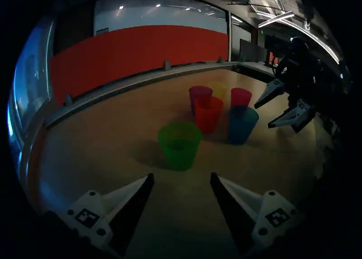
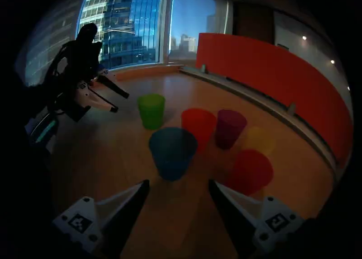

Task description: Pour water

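While both stand wide open and hold nothing, the left gripper [image 1: 181, 175] points at the near green cup [image 1: 179, 143] and the right gripper [image 2: 178, 181] at the near blue cup [image 2: 173, 153]. Both cups stand upright, a little apart, on the wooden table [image 1: 113, 137].

Translucent plastic green cup [image 1: 179, 143]; smooth, faintly glossy wood tabletop [image 1: 113, 137].

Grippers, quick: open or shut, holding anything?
Left gripper: open, holding nothing; green cup just ahead.
Right gripper: open, holding nothing; blue cup just ahead.
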{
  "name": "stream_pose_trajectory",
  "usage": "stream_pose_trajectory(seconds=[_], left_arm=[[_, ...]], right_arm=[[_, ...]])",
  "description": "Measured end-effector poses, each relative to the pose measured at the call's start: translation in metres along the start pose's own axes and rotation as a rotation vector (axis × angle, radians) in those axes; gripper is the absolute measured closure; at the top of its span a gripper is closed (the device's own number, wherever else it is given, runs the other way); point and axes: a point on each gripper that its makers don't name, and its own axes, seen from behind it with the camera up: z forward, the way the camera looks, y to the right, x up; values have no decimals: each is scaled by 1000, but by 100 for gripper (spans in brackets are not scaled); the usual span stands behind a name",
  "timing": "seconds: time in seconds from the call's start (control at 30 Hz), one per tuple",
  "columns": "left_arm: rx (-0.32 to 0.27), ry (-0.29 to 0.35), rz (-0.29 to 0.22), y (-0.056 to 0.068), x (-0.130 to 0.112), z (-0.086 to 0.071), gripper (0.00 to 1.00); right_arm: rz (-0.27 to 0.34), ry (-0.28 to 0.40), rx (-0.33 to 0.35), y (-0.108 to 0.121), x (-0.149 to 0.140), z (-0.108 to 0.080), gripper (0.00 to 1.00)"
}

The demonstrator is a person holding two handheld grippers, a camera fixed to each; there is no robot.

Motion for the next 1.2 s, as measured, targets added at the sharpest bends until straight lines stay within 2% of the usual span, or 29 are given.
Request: stream_pose_trajectory(seconds=[0.37, 0.5, 0.7, 0.9, 1.2], left_arm=[[39, 32, -23, -1, 3, -7, 7], [73, 55, -28, -4, 7, -9, 7], [138, 95, -38, -14, 13, -13, 8], [203, 163, -68, -25, 23, -18, 7], [275, 243, -108, -36, 32, -24, 7]], right_arm=[[53, 30, -58, 9, 0, -20, 0], [86, 44, -99, 18, 0, -26, 0], [128, 65, -187, 36, 0, -38, 0], [185, 102, -274, 55, 2, -48, 0], [220, 155, -444, 88, -1, -62, 0]])
